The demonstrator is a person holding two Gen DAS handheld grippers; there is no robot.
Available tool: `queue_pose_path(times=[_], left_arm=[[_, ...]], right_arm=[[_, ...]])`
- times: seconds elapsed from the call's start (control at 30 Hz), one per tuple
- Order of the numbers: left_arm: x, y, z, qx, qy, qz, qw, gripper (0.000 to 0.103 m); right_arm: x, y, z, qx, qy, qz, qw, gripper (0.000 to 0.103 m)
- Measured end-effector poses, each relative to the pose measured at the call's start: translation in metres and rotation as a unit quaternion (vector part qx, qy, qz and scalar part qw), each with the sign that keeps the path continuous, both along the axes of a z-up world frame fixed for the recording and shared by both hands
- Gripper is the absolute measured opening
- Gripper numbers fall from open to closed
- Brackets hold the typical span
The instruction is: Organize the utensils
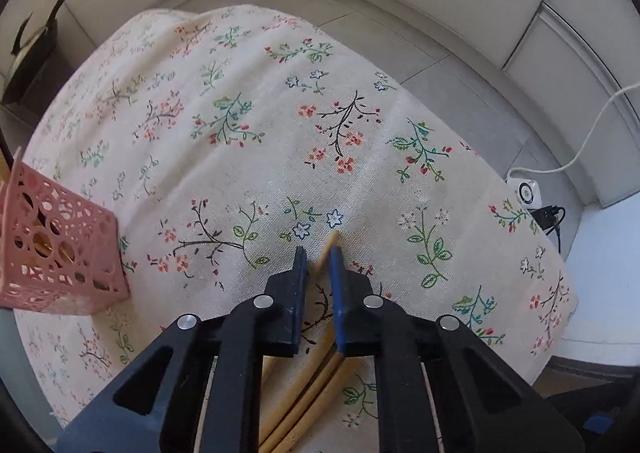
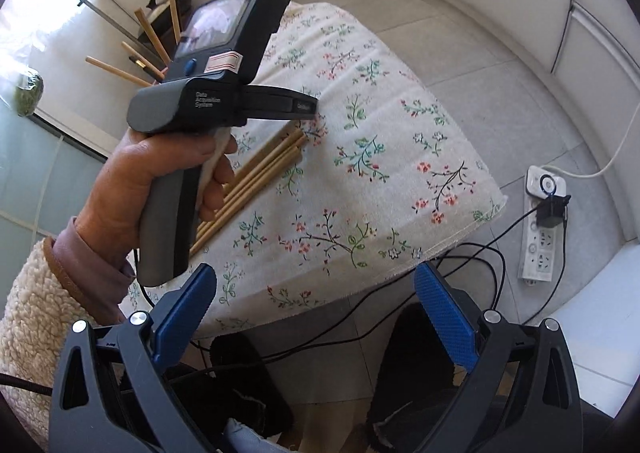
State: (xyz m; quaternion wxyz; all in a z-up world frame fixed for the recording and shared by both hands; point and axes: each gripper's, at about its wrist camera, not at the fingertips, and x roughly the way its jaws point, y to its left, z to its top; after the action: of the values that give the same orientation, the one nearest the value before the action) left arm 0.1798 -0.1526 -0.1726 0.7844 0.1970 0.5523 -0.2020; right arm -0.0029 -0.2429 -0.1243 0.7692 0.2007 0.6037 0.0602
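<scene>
My left gripper [image 1: 318,253] is shut on one wooden chopstick [image 1: 332,243], whose tip pokes out past the blue pads above the floral tablecloth [image 1: 240,133]. Several more chopsticks [image 1: 304,393] lie on the cloth beneath the fingers. A pink perforated holder [image 1: 60,253] stands at the left edge with sticks inside. In the right wrist view a hand [image 2: 160,173] holds the left gripper [image 2: 312,109] over the pile of chopsticks [image 2: 264,169]. Behind it, upright chopsticks [image 2: 152,37] stick up. My right gripper [image 2: 316,277] hangs open, off the table's near edge, with nothing between its fingers.
A white power strip [image 2: 540,229] with a black plug and cables lies on the tiled floor right of the table. A dark bag [image 1: 36,53] sits beyond the table at the left. White cabinets line the back walls.
</scene>
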Motion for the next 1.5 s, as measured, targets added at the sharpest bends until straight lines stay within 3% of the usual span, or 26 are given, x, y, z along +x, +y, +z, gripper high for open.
queue_pose_path(times=[0.13,0.27,0.37,0.63,0.7,0.73,0.8,0.87,1.1,1.33,1.5], left_arm=[[-0.016,0.001,0.014,-0.001,-0.053,-0.028,0.9982,0.008],[-0.047,0.013,0.046,-0.006,-0.117,-0.055,0.9917,0.007],[-0.072,0.033,0.072,-0.013,-0.143,-0.06,0.9878,0.007],[-0.111,0.111,0.133,-0.084,-0.181,0.008,0.9798,0.006],[-0.123,0.131,0.147,-0.103,-0.19,0.025,0.976,0.006],[-0.128,0.142,0.153,-0.114,-0.192,0.035,0.9741,0.005],[-0.135,0.155,0.16,-0.129,-0.195,0.049,0.9711,0.005],[-0.142,0.17,0.168,-0.144,-0.202,0.062,0.9668,0.005],[-0.148,0.205,0.187,-0.186,-0.216,0.093,0.9539,0.005],[-0.147,0.216,0.189,-0.198,-0.211,0.099,0.9521,0.005],[-0.146,0.226,0.194,-0.21,-0.215,0.111,0.9475,0.005]], right_arm=[[0.001,0.0,-0.003,-0.006,0.005,-0.007,1.0,0.096],[0.003,0.0,-0.003,-0.017,0.002,-0.021,1.0,0.096],[0.008,0.005,-0.004,-0.022,0.001,-0.035,0.999,0.096],[0.04,0.019,-0.022,0.018,0.058,-0.104,0.993,0.095],[0.051,0.023,-0.031,0.035,0.081,-0.12,0.989,0.085],[0.061,0.028,-0.038,0.039,0.096,-0.121,0.987,0.073],[0.073,0.034,-0.046,0.037,0.108,-0.127,0.985,0.061],[0.082,0.036,-0.057,0.038,0.124,-0.145,0.981,0.039],[0.103,0.048,-0.077,0.063,0.143,-0.178,0.972,0.033],[0.117,0.062,-0.085,0.001,0.15,-0.169,0.974,0.025],[0.115,0.061,-0.087,0.004,0.149,-0.17,0.974,0.017]])
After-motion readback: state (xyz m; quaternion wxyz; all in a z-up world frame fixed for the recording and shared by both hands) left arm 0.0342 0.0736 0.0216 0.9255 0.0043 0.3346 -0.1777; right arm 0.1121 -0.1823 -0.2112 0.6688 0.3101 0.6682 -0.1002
